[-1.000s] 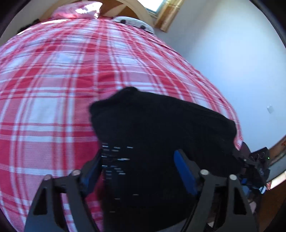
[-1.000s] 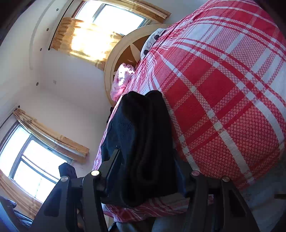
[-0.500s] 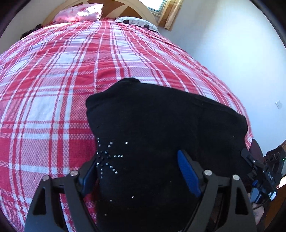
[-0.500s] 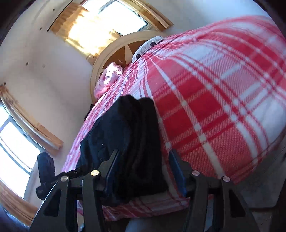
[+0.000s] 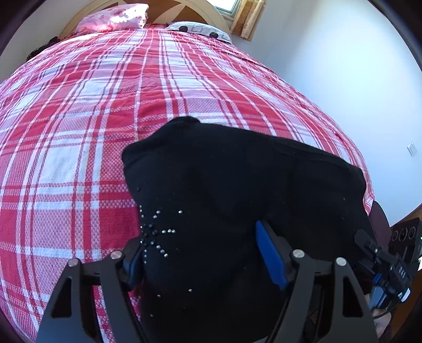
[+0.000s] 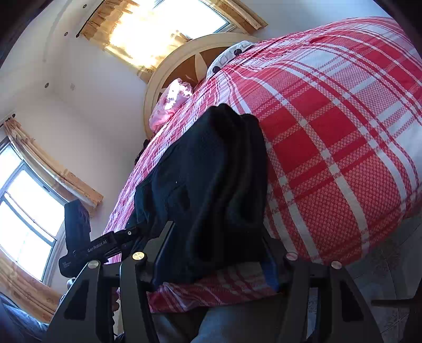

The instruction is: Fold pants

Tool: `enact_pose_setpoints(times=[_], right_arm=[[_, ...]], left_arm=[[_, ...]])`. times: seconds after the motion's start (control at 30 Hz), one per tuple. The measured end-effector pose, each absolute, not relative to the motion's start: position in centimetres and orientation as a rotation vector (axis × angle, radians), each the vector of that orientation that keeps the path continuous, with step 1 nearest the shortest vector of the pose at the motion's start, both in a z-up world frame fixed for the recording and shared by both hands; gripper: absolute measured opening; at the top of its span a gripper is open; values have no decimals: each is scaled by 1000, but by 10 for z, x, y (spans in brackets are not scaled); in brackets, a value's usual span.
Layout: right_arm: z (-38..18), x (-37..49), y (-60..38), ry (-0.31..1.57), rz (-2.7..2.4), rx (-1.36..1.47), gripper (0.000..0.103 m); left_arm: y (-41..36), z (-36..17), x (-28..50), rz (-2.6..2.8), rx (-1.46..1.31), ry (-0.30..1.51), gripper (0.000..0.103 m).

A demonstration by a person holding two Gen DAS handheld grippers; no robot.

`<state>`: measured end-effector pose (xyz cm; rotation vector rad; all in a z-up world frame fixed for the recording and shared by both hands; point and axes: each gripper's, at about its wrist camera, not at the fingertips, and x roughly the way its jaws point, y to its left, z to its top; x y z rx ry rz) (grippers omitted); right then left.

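Note:
The black pants [image 5: 237, 190] lie folded into a thick bundle on the red and white plaid bed [image 5: 79, 118], near its front edge. A star of small studs [image 5: 155, 232] shows on the cloth. My left gripper [image 5: 200, 253] is open, its blue pads on either side of the bundle's near left part. My right gripper [image 6: 213, 253] is open too, its jaws straddling the other end of the pants [image 6: 211, 179], which show as stacked dark layers. The right gripper also shows in the left wrist view [image 5: 382, 263], at the lower right.
A pink pillow [image 5: 118, 15] and a white spotted pillow [image 5: 200, 27] lie at the arched headboard [image 6: 168, 66]. A white wall [image 5: 343, 79] runs along the bed's right side. Curtained windows [image 6: 158, 29] are behind. The left gripper's body [image 6: 79, 237] shows in the right wrist view.
Both grippers have pulled back and lowered slightly around the bundle. The pants have settled flat on the bed, and the stud pattern now shows clearly.

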<state>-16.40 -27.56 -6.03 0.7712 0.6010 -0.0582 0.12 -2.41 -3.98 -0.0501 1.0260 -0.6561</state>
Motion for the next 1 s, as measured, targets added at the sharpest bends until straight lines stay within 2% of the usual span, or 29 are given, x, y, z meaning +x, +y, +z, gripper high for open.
enact_pose_setpoints(times=[0.1, 0.13, 0.2, 0.47, 0.63, 0.8, 1.0], right_arm=[[-72, -169, -290, 545, -52, 913, 56], [-76, -169, -295, 530, -49, 958, 47], [-81, -168, -299, 540, -62, 982, 41], [-54, -143, -259, 660, -184, 588, 36], [-50, -139, -250, 669, -242, 482, 35], [-41, -135, -238, 694, -274, 318, 33], [-33, -136, -231, 687, -282, 250, 32]], left_arm=[[-24, -39, 1, -659, -55, 1030, 70], [-25, -38, 0, -661, -52, 1028, 68], [-26, -36, -3, -659, -37, 1017, 63], [-30, -32, -7, -645, -5, 989, 51], [-32, -30, -10, -641, 13, 979, 47], [-32, -28, -11, -647, 16, 976, 36], [-29, -24, -13, -664, -5, 977, 30]])
